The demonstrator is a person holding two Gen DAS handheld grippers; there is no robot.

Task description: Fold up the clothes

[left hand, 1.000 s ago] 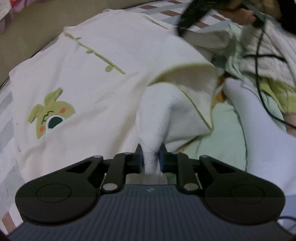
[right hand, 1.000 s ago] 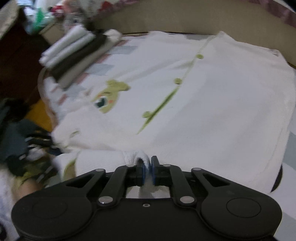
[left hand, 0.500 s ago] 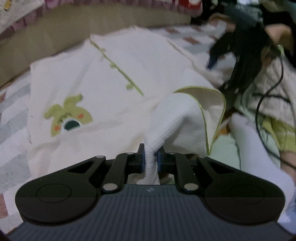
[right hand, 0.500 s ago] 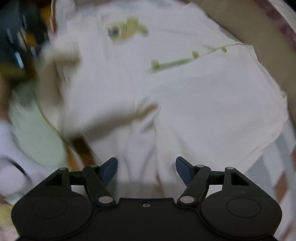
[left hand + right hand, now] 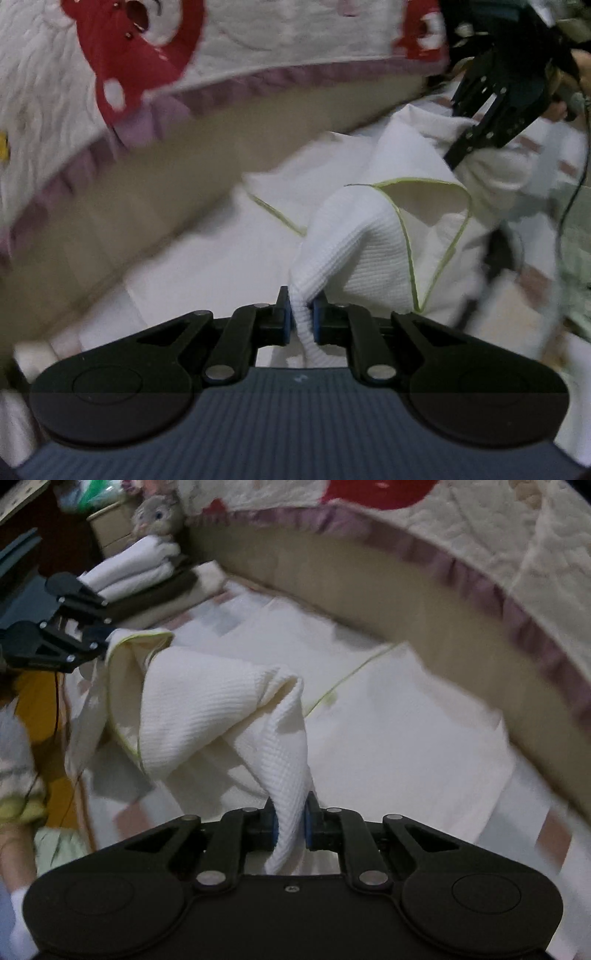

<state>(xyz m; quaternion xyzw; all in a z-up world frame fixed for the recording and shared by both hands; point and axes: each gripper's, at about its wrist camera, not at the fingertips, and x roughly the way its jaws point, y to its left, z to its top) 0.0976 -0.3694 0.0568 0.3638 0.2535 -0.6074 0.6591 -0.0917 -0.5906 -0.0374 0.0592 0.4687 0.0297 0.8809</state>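
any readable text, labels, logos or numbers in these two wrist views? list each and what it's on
No readable words or numbers in either view.
Left gripper housing: one small pale mark at its top edge, too small to read.
Right gripper housing: only a small round dot, no text.
Quilt: red and pink shapes, blurred; no lettering can be made out.
White garment: no print showing.

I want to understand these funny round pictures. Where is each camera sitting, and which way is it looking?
Left wrist view: sits on the left gripper, looking along its fingers, down over the white garment it pinches, toward the quilt; the right gripper shows far off.
Right wrist view: sits on the right gripper, whose jaws are closing on that garment, facing a stack of folded clothes; the left gripper shows at the left side.
Both share the garment, the quilt's purple edge and each other's gripper.
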